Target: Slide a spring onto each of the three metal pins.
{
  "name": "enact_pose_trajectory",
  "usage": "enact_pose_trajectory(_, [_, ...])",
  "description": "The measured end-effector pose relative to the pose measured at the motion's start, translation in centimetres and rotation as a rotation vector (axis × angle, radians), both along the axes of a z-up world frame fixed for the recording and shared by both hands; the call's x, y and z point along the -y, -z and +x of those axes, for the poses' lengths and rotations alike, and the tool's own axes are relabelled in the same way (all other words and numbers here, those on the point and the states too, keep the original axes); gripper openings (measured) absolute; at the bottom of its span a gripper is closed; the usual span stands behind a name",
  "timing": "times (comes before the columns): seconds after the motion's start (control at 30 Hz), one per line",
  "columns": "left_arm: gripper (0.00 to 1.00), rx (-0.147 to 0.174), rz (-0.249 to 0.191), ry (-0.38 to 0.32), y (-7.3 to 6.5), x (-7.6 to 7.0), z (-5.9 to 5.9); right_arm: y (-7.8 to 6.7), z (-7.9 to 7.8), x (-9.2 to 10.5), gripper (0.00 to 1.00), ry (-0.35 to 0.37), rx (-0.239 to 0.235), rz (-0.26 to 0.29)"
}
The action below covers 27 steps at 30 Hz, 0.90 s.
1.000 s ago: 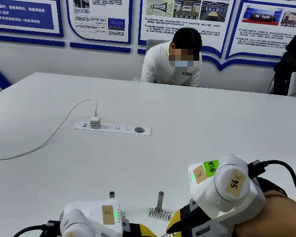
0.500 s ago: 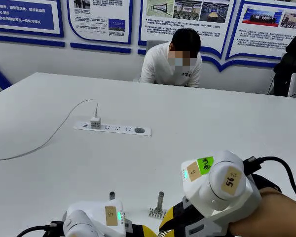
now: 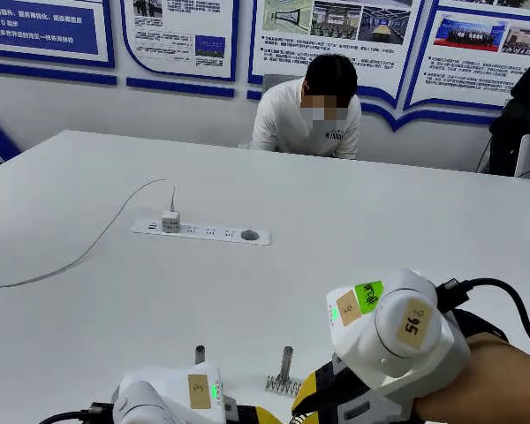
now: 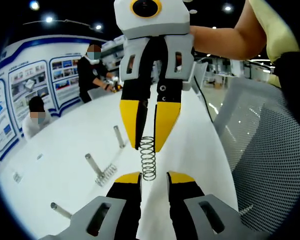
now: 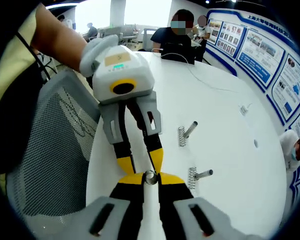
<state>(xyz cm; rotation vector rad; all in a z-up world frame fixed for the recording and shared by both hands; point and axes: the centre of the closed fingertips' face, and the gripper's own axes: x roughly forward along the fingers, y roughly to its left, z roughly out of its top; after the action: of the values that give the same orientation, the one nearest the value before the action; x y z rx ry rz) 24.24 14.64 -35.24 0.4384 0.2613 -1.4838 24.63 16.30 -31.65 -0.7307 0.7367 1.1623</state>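
at the near edge of the white table (image 3: 88,291), left gripper (image 4: 154,178): jaws a little apart, straddling one end of the held spring (image 4: 148,159), no clamp evident. first pin (image 3: 200,354) and second pin (image 3: 286,362) stand bare; loose spring (image 3: 283,384) lies at the second pin's foot. right gripper (image 4: 148,144): jaws pinched on the held spring's other end. over the last second the right gripper has swung left to meet the left one; likely a regrip or handover, threading not yet started.
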Motion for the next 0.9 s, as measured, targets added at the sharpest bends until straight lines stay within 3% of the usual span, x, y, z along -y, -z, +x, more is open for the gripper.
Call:
enact_pose_trajectory(0.37, [0.36, -0.066, -0.01, -0.068, 0.3, -1.8, 0.6, -0.6, 0.9, 2.2, 0.11, 0.027, 0.004, -0.036])
enact_pose_trajectory(0.9, [0.5, -0.099, -0.023, -0.165, 0.7, -4.6, 1.7, -1.6, 2.0, 5.8, 0.12, 0.092, 0.006, -0.08])
